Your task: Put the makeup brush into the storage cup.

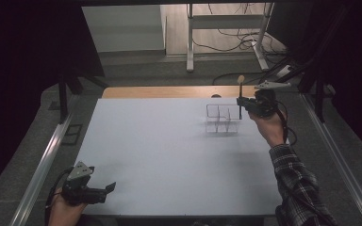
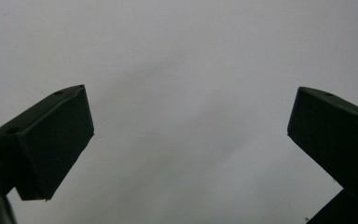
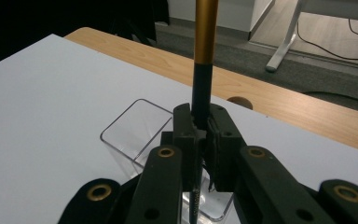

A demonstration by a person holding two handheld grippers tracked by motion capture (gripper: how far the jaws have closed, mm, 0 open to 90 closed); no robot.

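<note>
Hidden or cut off: the lower tip of the brush (image 3: 204,70) is disappearing behind the right gripper's (image 3: 202,135) own jaws in the right gripper view, and its top is running out of the frame; the left hand is being cut by the bottom edge of the high view.
Right gripper: its jaws are pressing together on the brush handle, holding it upright just above the clear organizer (image 3: 135,128).
Brush: it is standing vertically between the jaws, black in the lower part, gold above, with a small rounded tan end at the top (image 1: 240,79) in the high view.
Clear organizer: it is sitting directly below and just ahead of the right gripper, a see-through plastic box of several square compartments (image 1: 221,118); which compartment lies under the brush is hard to tell.
Left gripper: it is resting low (image 1: 102,190), well apart from the organizer, with jaws spread wide and nothing between them.
Desk: a smooth white sheet (image 1: 160,150) is covering it, with a wooden edge beyond the right gripper.
Room: dim, with grey floor, cables and white furniture legs farther off.
</note>
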